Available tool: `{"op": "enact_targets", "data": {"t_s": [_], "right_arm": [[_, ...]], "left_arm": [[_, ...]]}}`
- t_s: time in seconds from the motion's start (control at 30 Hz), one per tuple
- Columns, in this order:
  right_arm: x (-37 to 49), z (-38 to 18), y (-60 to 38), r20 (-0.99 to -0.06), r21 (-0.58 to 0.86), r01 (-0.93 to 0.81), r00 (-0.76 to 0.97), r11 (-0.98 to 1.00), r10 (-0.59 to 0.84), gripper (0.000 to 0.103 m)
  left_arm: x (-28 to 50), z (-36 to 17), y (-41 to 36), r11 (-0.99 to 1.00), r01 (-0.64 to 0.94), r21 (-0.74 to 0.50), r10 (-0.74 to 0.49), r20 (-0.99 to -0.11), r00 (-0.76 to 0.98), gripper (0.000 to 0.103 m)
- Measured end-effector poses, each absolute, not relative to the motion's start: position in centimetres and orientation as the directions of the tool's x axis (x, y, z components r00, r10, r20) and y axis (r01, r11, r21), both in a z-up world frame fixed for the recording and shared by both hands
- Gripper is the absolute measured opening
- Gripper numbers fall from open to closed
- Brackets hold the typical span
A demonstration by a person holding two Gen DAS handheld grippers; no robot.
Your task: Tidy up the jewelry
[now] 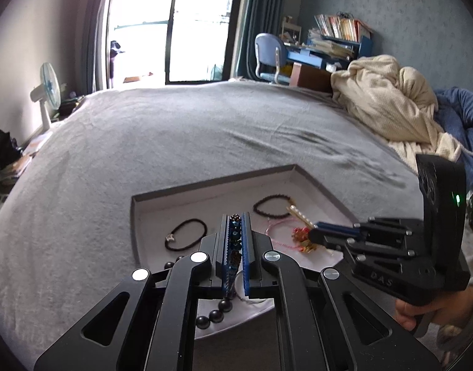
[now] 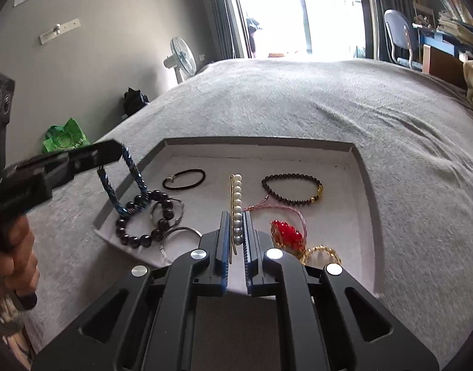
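**Both grippers clamped on jewelry over the tray**

While the white tray [image 2: 364, 167] sits on the grey bed cover [image 2: 298, 102], both grippers are closed on smth. Left gripper [image 1: 235, 216] has its jaws pinched narrow on a blue braided bracelet [image 2: 108, 185]; from the right wrist cam you can see the loop hanging down from the tips at the tray's left edge, its lower end hooked w/ the big black bead bracelet [image 2: 134, 238] lying in the left part of the tray. Right gripper [image 2: 236, 216] is also nearly closed, gripping a pearl hair pin [image 2: 236, 198] that sticks out fwd between the pads.

Rest of the stuff in the tray:
- black hair tie [image 2: 184, 179] toward the back left
- dark bead bracelet w/ gold bits [image 2: 293, 188] back right
- thin pink cord [image 2: 276, 208] near the middle
- red beaded piece [image 2: 287, 235] just right of the right gripper, w/ a gold chain [image 2: 324, 253] beside it
- a couple of silver rings/bangles [image 2: 177, 235] touching the black beads

Person's hand [image 1: 434, 309] is on the right gripper's handle in the left cam. Bg: fan [image 2: 182, 58], desk chair [image 1: 272, 57], cream blanket [image 1: 388, 102].
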State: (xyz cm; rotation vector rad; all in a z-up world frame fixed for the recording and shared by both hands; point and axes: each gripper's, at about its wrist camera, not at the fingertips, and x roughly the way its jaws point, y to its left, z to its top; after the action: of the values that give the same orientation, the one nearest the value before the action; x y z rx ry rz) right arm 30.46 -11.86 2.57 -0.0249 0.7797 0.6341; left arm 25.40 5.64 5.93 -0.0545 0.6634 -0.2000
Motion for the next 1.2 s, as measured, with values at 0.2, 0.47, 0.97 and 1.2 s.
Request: {"op": "enact_targets", "data": {"t_s": [0.2,0.47,0.97,1.2], "right_arm": [[31.6,0.5,-10.6,-0.711,0.188,-0.53,0.507,0.827,0.487,0.008],[31.5,-0.6,-10.7,-0.714,0.18,-0.52,0.515,0.835,0.474,0.008],[28.9,0.5,-13.0,-0.601,0.174,-0.479,0.64,0.86,0.478,0.065],[27.4,1.0,-14.8,-0.554,0.17,-0.451,0.692,0.876,0.464,0.085]], "left_arm": [[25.7,2.8,6.3,0.988,0.122,-0.092,-0.153,-0.648,0.746,0.007],[25.3,0.8,7.8,0.996,0.062,-0.071,-0.094,-0.674,0.733,0.009],[22.5,1.7,7.8,0.999,-0.025,-0.038,-0.004,-0.609,0.793,0.084],[20.7,2.3,7.8,0.995,-0.071,-0.063,0.02,-0.591,0.807,0.095]]}}
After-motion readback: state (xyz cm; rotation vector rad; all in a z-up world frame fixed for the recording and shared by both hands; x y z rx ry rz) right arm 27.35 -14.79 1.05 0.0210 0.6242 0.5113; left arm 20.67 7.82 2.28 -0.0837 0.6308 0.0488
